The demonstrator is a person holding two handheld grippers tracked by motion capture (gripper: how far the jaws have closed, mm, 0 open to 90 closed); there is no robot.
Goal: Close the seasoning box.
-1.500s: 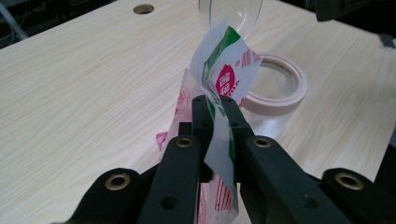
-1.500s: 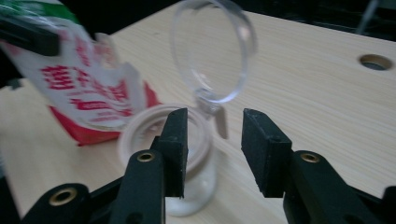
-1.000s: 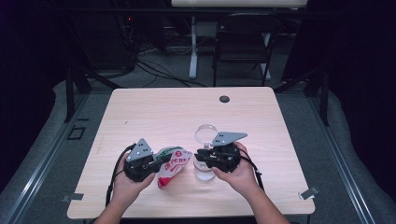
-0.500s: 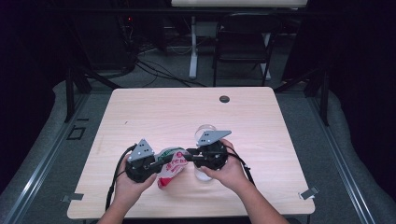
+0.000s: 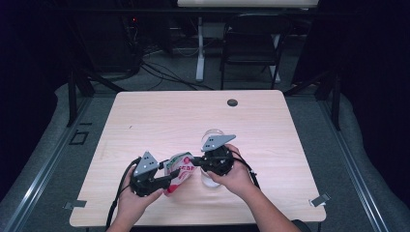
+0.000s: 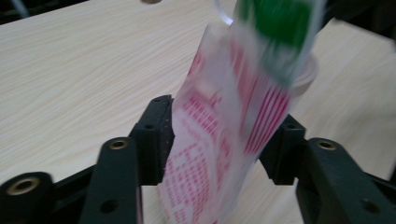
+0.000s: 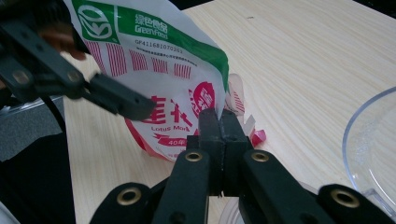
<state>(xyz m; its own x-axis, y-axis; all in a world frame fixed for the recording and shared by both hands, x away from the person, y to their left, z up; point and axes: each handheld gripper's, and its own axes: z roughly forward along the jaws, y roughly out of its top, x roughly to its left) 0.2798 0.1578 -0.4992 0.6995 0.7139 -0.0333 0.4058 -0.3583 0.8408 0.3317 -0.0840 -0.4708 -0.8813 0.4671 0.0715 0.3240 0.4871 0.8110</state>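
Observation:
A white, red and green food bag [image 5: 180, 166] stands tilted on the table [image 5: 145, 121] between both hands. In the right gripper view my right gripper [image 7: 219, 122] is shut on the bag [image 7: 159, 60], pinching its thin side edge; its jaws have just been closing. My left gripper [image 6: 219, 140] has just been opening, and the bag [image 6: 219, 116] stands blurred between its spread jaws, no longer squeezed. From above, the left gripper [image 5: 169, 179] is at the bag's near left and the right gripper [image 5: 193, 159] at its right. A clear glass bowl [image 5: 212, 134] sits just behind the right hand.
The bowl's rim [image 7: 373, 149] curves close to the right of my right gripper. A small black round thing [image 5: 232, 102] lies near the table's far edge. A dark chair [image 5: 251, 43] and cables stand on the floor beyond the table.
The right hand has moved left from over the bowl to the bag and taken hold of its edge. The left hand has stayed in place at the bag.

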